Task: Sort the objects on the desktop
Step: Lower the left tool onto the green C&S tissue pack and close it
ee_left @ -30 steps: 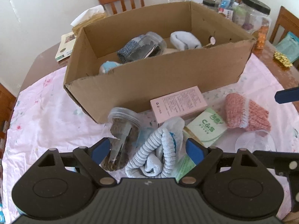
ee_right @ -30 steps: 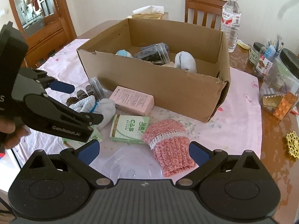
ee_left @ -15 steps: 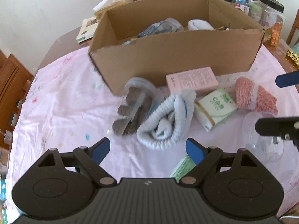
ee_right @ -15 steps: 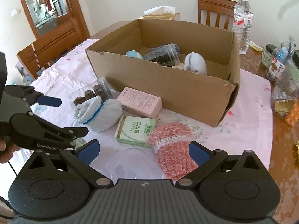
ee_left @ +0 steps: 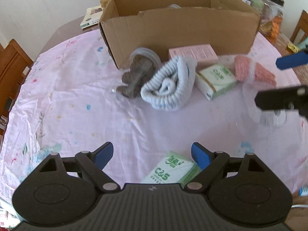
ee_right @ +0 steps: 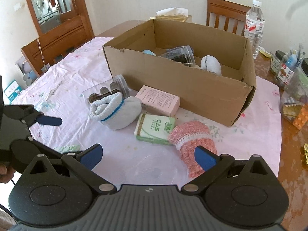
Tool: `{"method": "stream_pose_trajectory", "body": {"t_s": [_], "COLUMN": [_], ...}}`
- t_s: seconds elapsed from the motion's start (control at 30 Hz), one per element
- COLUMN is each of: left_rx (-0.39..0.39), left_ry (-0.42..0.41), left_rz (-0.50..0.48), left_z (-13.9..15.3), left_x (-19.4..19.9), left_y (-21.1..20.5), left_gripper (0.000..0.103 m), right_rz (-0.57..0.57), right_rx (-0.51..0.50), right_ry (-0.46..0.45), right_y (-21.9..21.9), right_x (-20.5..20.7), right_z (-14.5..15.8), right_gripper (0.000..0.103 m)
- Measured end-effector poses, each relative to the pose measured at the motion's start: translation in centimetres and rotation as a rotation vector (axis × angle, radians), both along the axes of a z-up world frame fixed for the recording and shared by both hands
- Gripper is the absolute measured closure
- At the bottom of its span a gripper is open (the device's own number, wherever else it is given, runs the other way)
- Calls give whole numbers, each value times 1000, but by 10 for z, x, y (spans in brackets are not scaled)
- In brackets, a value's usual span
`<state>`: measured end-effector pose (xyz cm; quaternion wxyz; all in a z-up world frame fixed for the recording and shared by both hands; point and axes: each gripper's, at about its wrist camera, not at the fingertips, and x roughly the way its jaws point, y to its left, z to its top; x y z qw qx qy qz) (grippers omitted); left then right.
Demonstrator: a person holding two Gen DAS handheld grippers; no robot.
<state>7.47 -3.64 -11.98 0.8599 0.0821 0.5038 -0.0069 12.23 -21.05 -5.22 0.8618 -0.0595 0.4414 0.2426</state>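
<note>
Left gripper (ee_left: 153, 154): jaws spread wide, nothing between them. It has pulled back and risen over the last second; 1.0 s ago its blue pads bracketed the white rolled sock (ee_left: 169, 84) and the clear jar of brown contents (ee_left: 137, 77), whereas both now lie well ahead of it on the pink tablecloth (ee_left: 77, 105). No grasp was made. A green C&S tissue pack (ee_left: 169, 171), previously half hidden under the fingers, now shows just beside the right-hand pad.

Right gripper (ee_right: 148, 156): jaws likewise wide apart and empty, held above a clear plastic lid or dish (ee_right: 154, 170) that is hard to make out. The pink knitted sock (ee_right: 192, 136) sits against its right-hand pad side; whether they touch cannot be told.

Outward: a second green tissue pack (ee_right: 156, 129) lies between the 2 socks, touching the pink one, with the pink carton (ee_right: 159, 102) behind it against the cardboard box (ee_right: 173, 77). The box already holds a jar, a pale sock and a blue item.

Assessment: at least 7 items remain unsorted on the cloth. The withdrawal suggests the left hand is re-choosing its target, probably the near tissue pack; the sort is partly complete, with no object currently in transit.
</note>
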Motion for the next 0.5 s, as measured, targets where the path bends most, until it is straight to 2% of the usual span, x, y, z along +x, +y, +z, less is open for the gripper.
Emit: {"method": "stream_pose_trajectory", "body": {"t_s": [0.5], "left_rx": [-30], "left_ry": [-35], "left_rz": [-44], "left_z": [-6], "left_x": [-48], "left_y": [18], "left_gripper": [13], "right_rz": [-26], "right_rx": [-34], "right_ry": [-29], "right_y": [21], "right_x": [-41], "right_z": [12], "right_gripper": [0]}}
